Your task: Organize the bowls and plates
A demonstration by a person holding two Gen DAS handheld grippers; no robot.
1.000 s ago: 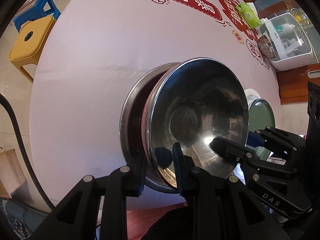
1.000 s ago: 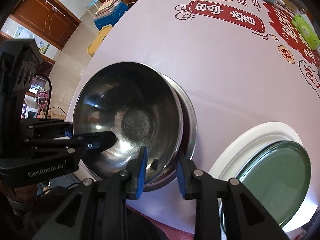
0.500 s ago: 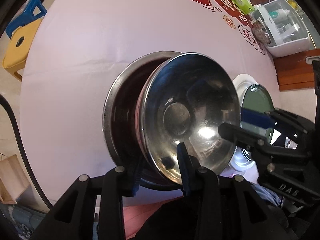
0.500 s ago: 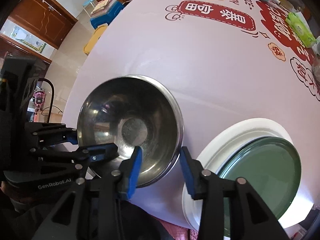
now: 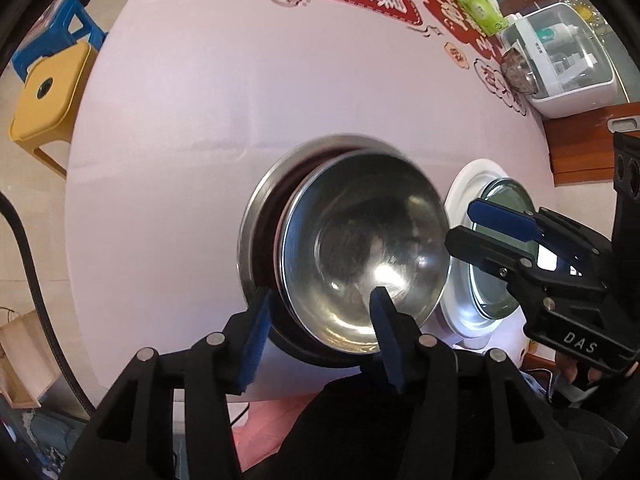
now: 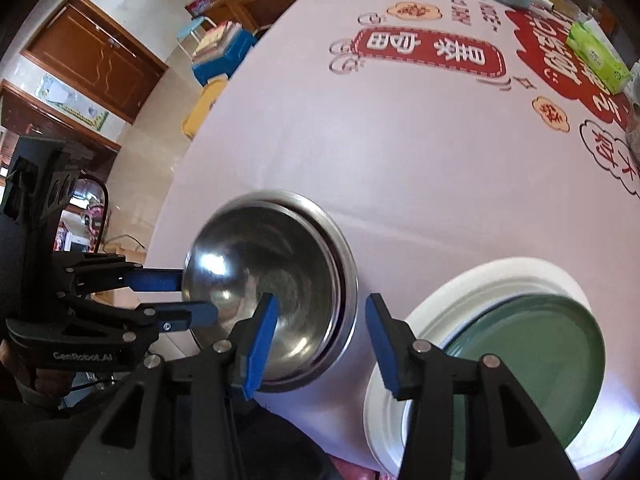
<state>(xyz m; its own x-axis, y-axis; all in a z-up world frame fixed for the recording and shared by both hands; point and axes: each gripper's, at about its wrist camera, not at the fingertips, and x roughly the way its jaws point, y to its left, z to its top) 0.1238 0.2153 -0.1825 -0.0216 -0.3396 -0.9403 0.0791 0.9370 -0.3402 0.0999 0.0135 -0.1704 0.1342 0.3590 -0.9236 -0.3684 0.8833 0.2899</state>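
Left wrist: nested steel bowls [image 5: 360,252]

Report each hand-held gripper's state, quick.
Left hand-held gripper: open, just been opening, bowl rim between its fingers, not gripped.
Right hand-held gripper: open, just been opening, holding nothing.

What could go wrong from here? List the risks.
1. The shiny steel bowl sits off-centre in the larger steel bowl near the table edge; a bump could tip the stack off.
2. The left gripper, jaws just opened, straddles the rim and could snag it when lifting.
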